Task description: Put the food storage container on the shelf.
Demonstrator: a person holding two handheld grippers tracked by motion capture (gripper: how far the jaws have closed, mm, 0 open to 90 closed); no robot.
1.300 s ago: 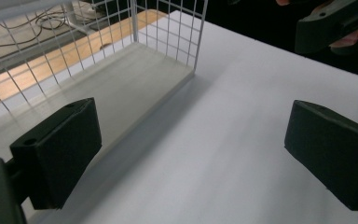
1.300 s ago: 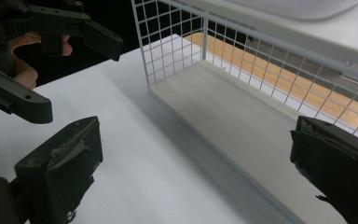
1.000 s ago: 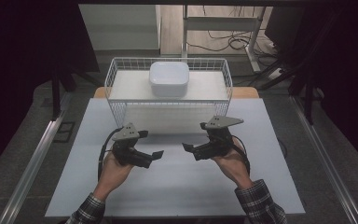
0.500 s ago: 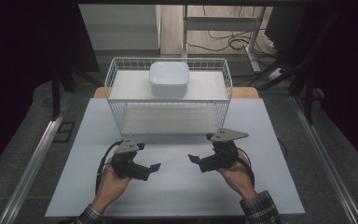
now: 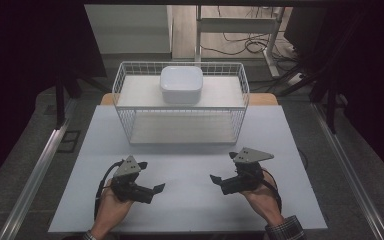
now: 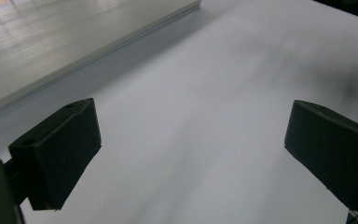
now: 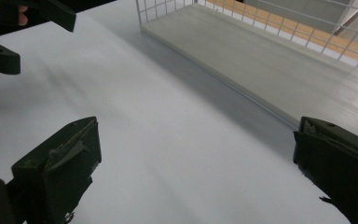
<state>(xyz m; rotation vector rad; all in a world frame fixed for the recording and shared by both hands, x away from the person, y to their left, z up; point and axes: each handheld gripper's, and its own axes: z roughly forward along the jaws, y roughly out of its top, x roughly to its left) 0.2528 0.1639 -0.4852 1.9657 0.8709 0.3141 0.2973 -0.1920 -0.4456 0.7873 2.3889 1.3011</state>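
Both claws are apart and empty: the left claw (image 5: 156, 188) and right claw (image 5: 215, 178) hover low near the worktop's (image 5: 190, 165) front edge. The white container (image 5: 181, 84) sits atop the wire rack (image 5: 180, 107) by the far edge, seemingly placed; little looks left.

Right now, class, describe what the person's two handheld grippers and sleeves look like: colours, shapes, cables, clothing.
Each hand holds a black two-jaw gripper. The left gripper and right gripper each carry a grey three-cornered plate on top. The jaws are blocky black wedges. A black cable loops from the left gripper. The right sleeve is plaid, with a checked cuff.
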